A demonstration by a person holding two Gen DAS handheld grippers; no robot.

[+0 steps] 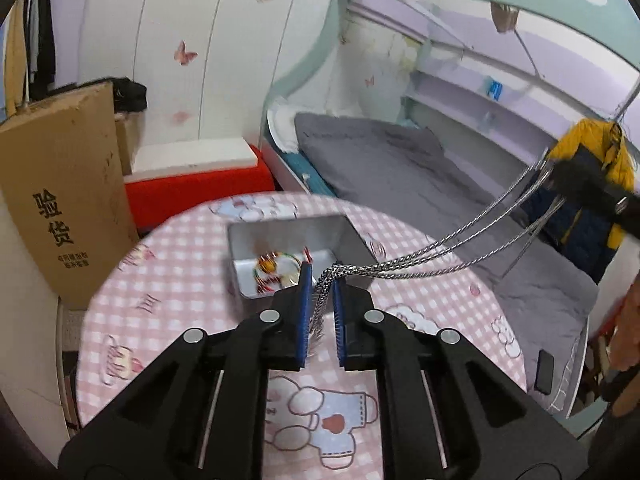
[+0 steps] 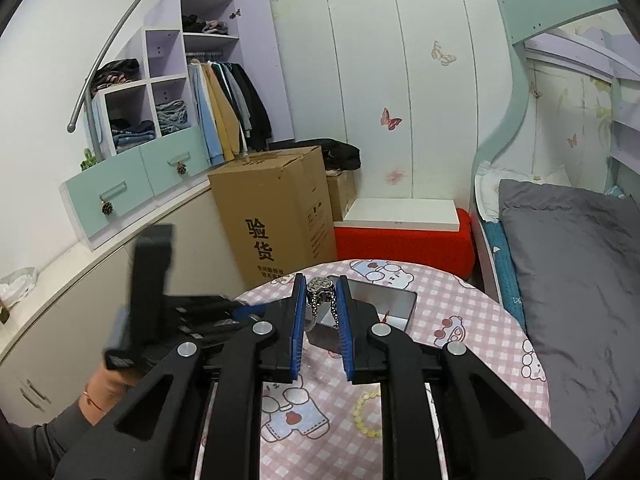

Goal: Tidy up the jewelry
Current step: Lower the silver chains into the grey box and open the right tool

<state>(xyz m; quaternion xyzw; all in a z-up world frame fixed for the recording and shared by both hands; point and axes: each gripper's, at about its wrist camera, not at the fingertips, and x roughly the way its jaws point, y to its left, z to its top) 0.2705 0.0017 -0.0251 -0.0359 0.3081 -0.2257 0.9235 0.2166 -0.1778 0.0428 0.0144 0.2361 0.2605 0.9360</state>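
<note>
A silver braided chain [image 1: 420, 256] is stretched in several strands between both grippers, above the pink checked round table [image 1: 168, 280]. My left gripper [image 1: 320, 280] is shut on one looped end of it. My right gripper [image 2: 320, 286] is shut on the other end, a bunched knot of chain [image 2: 320, 286]; it also shows in the left wrist view [image 1: 580, 188] at the far right. A silver metal box [image 1: 288, 236] sits open on the table with coloured bangles [image 1: 276, 266] inside. In the right wrist view the box [image 2: 384, 300] lies just beyond the fingertips.
A yellow bead bracelet [image 2: 366, 412] lies on the table near its front. A tall cardboard box [image 2: 272, 216] and a red bench [image 2: 400, 240] stand behind the table. A bed with grey bedding [image 2: 568, 264] is to the right. A dark phone [image 1: 545, 372] lies on the bed.
</note>
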